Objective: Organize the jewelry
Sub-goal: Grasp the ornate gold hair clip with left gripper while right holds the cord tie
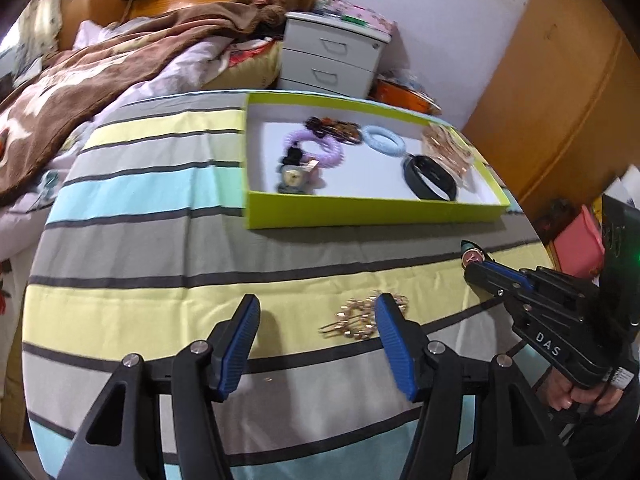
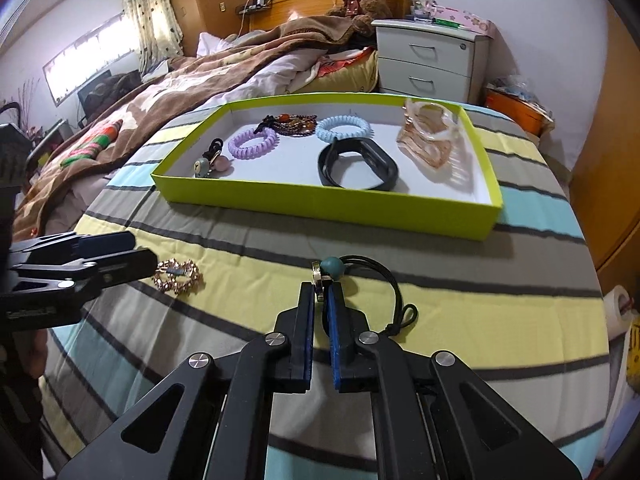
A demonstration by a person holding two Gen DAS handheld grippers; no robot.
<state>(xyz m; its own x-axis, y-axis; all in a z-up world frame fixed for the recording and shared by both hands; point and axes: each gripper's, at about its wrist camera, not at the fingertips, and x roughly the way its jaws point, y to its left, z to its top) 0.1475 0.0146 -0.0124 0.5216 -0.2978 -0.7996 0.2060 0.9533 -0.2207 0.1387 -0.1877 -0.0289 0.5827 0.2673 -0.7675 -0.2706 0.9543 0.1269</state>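
Note:
My right gripper point(image 2: 322, 290) is shut on a hair tie by its round metal charm point(image 2: 318, 276), next to the teal bead point(image 2: 333, 268). The tie's black cord point(image 2: 394, 292) trails on the striped cloth to the right. The left wrist view shows that gripper point(image 1: 474, 266) at the right with the charm point(image 1: 470, 256) at its tip. My left gripper point(image 1: 318, 308) stands open just over a gold hair clip point(image 1: 356, 318), which lies against the inner side of the right finger point(image 1: 390, 320). From the right wrist view the gold clip point(image 2: 178, 276) sits at the left gripper's point(image 2: 140, 250) tips.
A lime-green tray point(image 2: 320, 204) lies beyond on the striped cloth point(image 2: 480, 320), holding purple point(image 2: 253, 142) and blue point(image 2: 343, 128) coil ties, a black band point(image 2: 358, 166), a beaded bracelet point(image 2: 294, 124), an amber claw clip point(image 2: 432, 140) and a small charm tie point(image 2: 210, 162). A bed with a brown blanket point(image 2: 180, 80) is left; a nightstand point(image 2: 428, 60) stands behind.

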